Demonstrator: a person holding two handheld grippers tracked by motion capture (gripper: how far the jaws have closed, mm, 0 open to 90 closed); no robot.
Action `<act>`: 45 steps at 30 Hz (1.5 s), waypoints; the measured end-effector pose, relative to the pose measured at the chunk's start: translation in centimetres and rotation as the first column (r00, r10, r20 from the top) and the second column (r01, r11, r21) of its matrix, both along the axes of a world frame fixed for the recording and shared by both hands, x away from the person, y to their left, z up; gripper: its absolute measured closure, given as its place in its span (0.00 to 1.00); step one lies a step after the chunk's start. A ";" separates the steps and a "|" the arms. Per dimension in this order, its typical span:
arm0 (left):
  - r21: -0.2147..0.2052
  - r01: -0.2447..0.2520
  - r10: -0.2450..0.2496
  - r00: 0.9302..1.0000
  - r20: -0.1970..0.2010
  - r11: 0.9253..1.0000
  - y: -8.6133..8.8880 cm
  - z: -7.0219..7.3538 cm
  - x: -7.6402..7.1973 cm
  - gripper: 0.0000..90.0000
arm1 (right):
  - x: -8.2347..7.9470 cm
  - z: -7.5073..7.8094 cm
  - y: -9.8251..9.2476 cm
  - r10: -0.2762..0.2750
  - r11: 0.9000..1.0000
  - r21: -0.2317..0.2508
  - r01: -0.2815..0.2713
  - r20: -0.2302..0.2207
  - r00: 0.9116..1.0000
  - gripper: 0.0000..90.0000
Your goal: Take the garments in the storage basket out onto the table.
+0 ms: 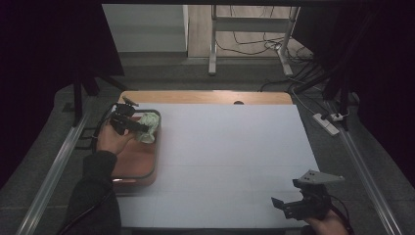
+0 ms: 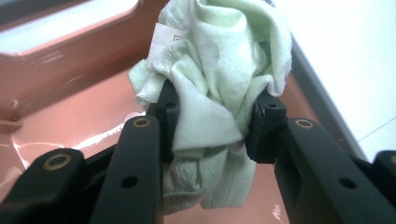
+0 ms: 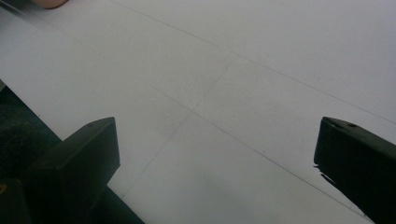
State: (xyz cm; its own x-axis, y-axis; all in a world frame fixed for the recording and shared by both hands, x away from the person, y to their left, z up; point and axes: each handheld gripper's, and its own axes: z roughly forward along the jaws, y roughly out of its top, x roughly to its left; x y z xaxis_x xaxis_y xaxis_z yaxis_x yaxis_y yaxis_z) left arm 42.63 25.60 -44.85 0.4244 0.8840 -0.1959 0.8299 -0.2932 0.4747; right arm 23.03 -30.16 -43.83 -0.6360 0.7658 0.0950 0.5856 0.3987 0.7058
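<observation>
Fingers [image 2: 168, 116] of my left gripper [image 1: 128, 123] pinch a crumpled pale-green cloth [image 2: 219, 84] from both sides, bunched between the 2 black pads. It hangs above the glossy reddish-brown tray [image 1: 142, 164] at the left of the high view. My right gripper [image 1: 302, 204] sits lower right over the white table sheet [image 1: 230, 156], jaws wide apart, nothing between them.

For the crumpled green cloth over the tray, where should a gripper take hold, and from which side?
Grip the bunched middle of the green cloth, coming from the person's side, as the left gripper does: its jaws pinch the thickest folds from either flank. Loose ends hang toward the tray, so an edge grip would likely slip.
</observation>
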 end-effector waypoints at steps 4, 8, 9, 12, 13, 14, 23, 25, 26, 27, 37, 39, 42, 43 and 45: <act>-0.001 0.010 -0.010 1.000 0.022 1.000 -0.2 0.7 -0.2 0.71 | 0.0 0.0 0.0 0.001 1.000 0.002 -0.001 0.001 1.000 0.00; -0.015 0.018 -0.017 0.999 0.039 1.000 -0.4 1.4 -0.5 0.71 | 0.0 0.0 -0.1 0.002 1.000 0.002 -0.002 0.000 1.000 0.00; -0.016 0.021 -0.021 0.999 0.040 1.000 -0.4 1.5 -0.6 0.71 | 0.0 0.0 -0.1 0.002 1.000 0.003 -0.002 0.000 1.000 0.00; -0.025 0.031 -0.029 0.998 0.053 0.999 -0.7 2.0 -0.7 0.70 | 0.0 0.0 -0.1 0.003 1.000 0.004 -0.003 -0.001 1.000 0.00; -0.025 0.035 -0.034 0.998 0.057 0.999 -0.8 2.2 -0.8 0.70 | 0.0 0.0 -0.1 0.003 1.000 0.004 -0.003 -0.001 1.000 0.00; -0.025 0.035 -0.034 0.998 0.057 0.999 -0.8 2.2 -0.8 0.70 | 0.0 0.0 -0.1 0.004 1.000 0.004 -0.004 -0.002 1.000 0.00; -0.044 0.074 -0.070 0.994 0.081 0.996 -2.0 3.4 -1.3 0.70 | 0.0 0.0 -0.1 0.007 1.000 0.004 -0.007 -0.004 1.000 0.00; -0.055 0.091 -0.086 0.992 0.087 0.994 -2.5 3.7 -1.4 0.70 | 0.0 0.0 -0.1 0.009 1.000 0.005 -0.009 -0.004 1.000 0.00; -0.060 0.096 -0.091 0.992 0.089 0.994 -2.7 3.8 -1.4 0.70 | 0.0 0.0 -0.1 0.009 1.000 0.005 -0.009 -0.005 1.000 0.00; -0.063 0.101 -0.095 0.991 0.091 0.993 -2.9 3.9 -1.5 0.70 | 0.0 0.0 -0.1 0.009 1.000 0.005 -0.009 -0.005 1.000 0.00; -0.063 0.159 -0.152 0.984 0.095 0.985 -5.1 4.4 -1.7 0.70 | 0.0 0.0 0.0 0.014 1.000 0.005 -0.014 -0.011 1.000 0.00; -0.064 0.172 -0.166 0.982 0.096 0.983 -5.5 4.4 -1.8 0.70 | 0.1 0.0 0.0 0.015 1.000 0.004 -0.015 -0.012 1.000 0.00; -0.069 0.193 -0.186 0.978 0.096 0.979 -6.3 4.4 -1.8 0.70 | 0.1 -0.1 0.0 0.019 1.000 0.003 -0.019 -0.011 1.000 0.00; -0.070 0.200 -0.193 0.977 0.095 0.977 -6.6 4.4 -1.9 0.70 | 0.1 0.0 0.0 0.018 1.000 -0.002 -0.018 -0.012 1.000 0.00; -0.073 0.208 -0.201 0.975 0.093 0.975 -6.9 4.4 -1.9 0.70 | 0.1 0.0 0.0 0.018 1.000 -0.003 -0.018 -0.011 1.000 0.00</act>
